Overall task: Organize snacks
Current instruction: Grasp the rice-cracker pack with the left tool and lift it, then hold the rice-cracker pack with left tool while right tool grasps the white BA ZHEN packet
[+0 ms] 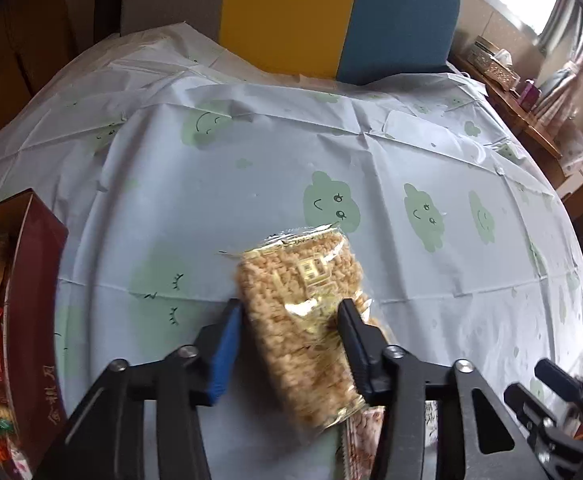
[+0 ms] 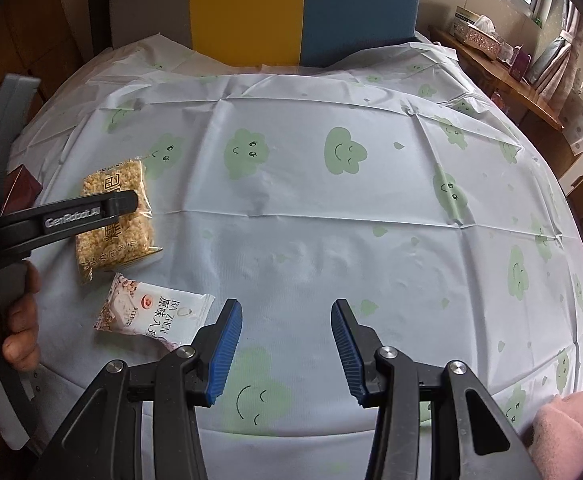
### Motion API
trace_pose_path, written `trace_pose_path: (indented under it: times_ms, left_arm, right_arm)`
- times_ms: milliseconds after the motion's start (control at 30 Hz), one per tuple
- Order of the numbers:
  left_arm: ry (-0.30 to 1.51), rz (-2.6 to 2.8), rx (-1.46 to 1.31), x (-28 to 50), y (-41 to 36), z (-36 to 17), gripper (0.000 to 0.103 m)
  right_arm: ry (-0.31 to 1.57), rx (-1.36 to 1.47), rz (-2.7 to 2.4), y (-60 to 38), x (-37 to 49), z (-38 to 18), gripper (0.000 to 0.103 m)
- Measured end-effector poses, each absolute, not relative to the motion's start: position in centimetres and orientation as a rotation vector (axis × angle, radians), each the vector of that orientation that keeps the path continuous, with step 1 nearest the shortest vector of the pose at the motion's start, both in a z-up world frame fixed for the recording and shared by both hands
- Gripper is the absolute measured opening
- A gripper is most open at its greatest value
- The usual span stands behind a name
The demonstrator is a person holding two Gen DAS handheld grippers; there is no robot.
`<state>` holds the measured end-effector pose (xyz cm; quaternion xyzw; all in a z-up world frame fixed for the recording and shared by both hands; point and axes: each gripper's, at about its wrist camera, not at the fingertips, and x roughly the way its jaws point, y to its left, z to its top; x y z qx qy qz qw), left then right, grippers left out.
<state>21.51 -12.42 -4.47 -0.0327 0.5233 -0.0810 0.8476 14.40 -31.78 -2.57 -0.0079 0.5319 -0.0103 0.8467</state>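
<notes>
A clear packet of golden rice crisp (image 1: 295,320) lies on the cloud-print tablecloth (image 1: 371,160). My left gripper (image 1: 289,312) is shut on it, one pad against each long side. In the right wrist view the same packet (image 2: 111,236) shows at the left under one of the left gripper's black fingers (image 2: 91,210). A white snack packet (image 2: 151,312) lies just in front of it, and its edge (image 1: 365,440) peeks out below the held packet. My right gripper (image 2: 287,320) hangs open over bare cloth, nothing between its blue pads.
A dark red box (image 1: 35,320) holding several snack packets stands at the table's left edge. A yellow and blue chair back (image 2: 303,12) rises behind the table. A hand (image 2: 19,320) grips the left tool. A pink sleeve (image 2: 563,432) is at bottom right.
</notes>
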Motion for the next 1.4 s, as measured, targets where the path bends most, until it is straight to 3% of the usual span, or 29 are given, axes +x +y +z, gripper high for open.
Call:
trace_pose_path:
  times_ms: [33,267,433,633,733,800,900,1000,1400]
  left_arm:
    - [1.113,-0.179,-0.041,21.1,-12.1,-4.4,0.032]
    - [1.138,-0.229,-0.031,18.6,-9.6,-4.1,0.032]
    - [1.155,-0.172,-0.153,19.4,-9.8,-3.8,0.061]
    - [1.161,-0.136,-0.141,21.3,-13.7,-4.2,0.079]
    - [1.181,-0.091,-0.044,22.8,-15.7,-5.4,0.08]
    - [1.169,-0.074,-0.027,23.4,-16.5,-5.9,0.086]
    - [1.193,-0.074,0.026,24.0,-16.8,-7.1,0.086]
    - [1.148,-0.124,0.058,23.1,-16.0,-6.7,0.078]
    - [1.144,-0.217,0.119,15.6,-8.6,-6.3,0.078]
  right_arm:
    - [1.124,-0.018,-0.021,-31.7,14.4,-2.6,0.047]
    - [1.146,-0.06,-0.031,-31.2,14.3,-3.2,0.047]
    - [1.147,-0.073,-0.037,-30.9,14.2,-3.3,0.047]
    - [1.14,-0.061,-0.038,-31.0,14.1,-3.1,0.047]
    - [1.132,-0.044,-0.027,-31.1,14.1,-2.9,0.047]
    - [1.132,-0.03,-0.024,-31.2,14.2,-2.8,0.047]
    - [1.134,-0.024,-0.021,-31.4,14.3,-2.9,0.047]
    - [1.148,-0.019,-0.021,-31.6,14.5,-3.2,0.047]
    - [1.172,-0.023,-0.007,-31.5,14.7,-3.8,0.047]
